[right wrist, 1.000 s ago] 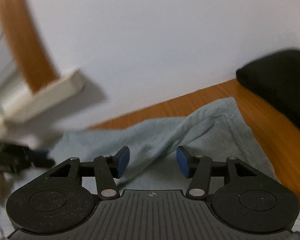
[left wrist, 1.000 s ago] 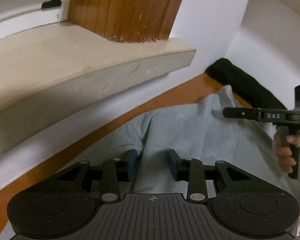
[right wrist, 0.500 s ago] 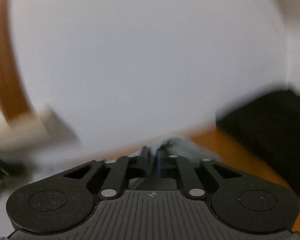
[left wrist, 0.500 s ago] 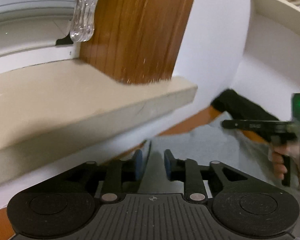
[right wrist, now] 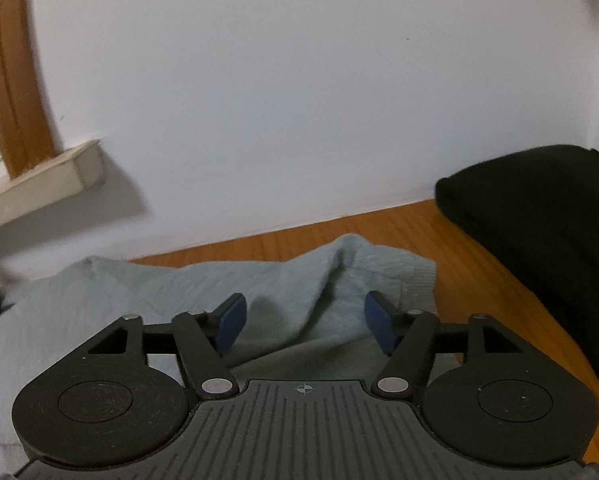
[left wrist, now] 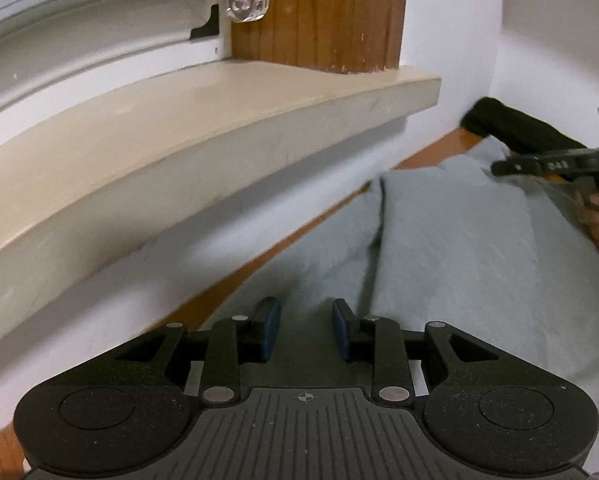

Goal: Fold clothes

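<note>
Pale blue-grey knit fabric, the garment (left wrist: 451, 248), lies spread over the orange-brown wooden desk (right wrist: 455, 232), close along the foot of a white wall (right wrist: 299, 80). In the left wrist view one layer of it is laid over another, with a straight folded edge running from near the wall toward the camera. In the right wrist view its far edge is rumpled into a low ridge, with a ribbed hem at the right end.

Left hand-held gripper (left wrist: 306, 334): its blue pads stand a modest gap apart over the cloth. Fabric shows in the gap, but the pads do not press on it, so the jaws are open and hold nothing.

Right hand-held gripper (right wrist: 305, 324): its jaws have just been opening and now stand wide, with the rumpled cloth lying between and beyond them, not pinched. In the left wrist view this same tool (left wrist: 539, 166) shows at the right edge above the garment, with a person's hand (left wrist: 597, 220) wrapped round its grip.

A black folded cloth (right wrist: 539, 232) rests on the desk to the right of the garment, near the corner of the walls. Above the left side a cream window sill (left wrist: 187, 128) juts out from the wall, and a wooden post (left wrist: 331, 12) stands on it.
</note>
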Tool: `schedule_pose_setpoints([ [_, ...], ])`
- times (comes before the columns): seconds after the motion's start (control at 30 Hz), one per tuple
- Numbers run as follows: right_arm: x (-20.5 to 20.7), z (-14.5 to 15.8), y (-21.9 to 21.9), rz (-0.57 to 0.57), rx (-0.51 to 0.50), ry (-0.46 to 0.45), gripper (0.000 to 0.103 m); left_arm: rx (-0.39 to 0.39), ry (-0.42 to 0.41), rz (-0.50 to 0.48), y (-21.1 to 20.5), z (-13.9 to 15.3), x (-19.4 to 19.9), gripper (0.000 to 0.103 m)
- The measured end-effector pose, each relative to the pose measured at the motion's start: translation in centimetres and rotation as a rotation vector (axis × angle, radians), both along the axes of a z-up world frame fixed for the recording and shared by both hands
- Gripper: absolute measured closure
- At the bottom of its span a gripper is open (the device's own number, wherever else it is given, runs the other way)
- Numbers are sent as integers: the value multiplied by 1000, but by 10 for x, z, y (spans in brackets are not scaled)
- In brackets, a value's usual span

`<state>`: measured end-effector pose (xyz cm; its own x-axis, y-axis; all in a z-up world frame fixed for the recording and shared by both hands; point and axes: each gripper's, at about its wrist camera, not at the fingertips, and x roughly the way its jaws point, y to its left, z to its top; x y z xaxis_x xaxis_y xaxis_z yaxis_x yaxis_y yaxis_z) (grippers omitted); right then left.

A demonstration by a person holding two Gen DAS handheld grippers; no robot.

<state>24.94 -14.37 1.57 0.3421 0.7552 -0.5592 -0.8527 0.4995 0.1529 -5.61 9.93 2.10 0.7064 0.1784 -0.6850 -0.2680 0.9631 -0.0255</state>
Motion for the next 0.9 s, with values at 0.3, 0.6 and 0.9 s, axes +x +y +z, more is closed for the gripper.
schedule_pose_setpoints([
  [0.3, 4, -1, -7, -5, 33, 36, 36, -17, -40, -115, -16, -1, 39, 82],
  [0.6, 4, 0, -9, -21, 39, 40, 36, 103, 18, 75, -5, -3, 46, 86],
  [0.9, 4, 1, -13, -53, 35, 34, 36, 124, 24, 85, -8, 8, -11, 72],
])
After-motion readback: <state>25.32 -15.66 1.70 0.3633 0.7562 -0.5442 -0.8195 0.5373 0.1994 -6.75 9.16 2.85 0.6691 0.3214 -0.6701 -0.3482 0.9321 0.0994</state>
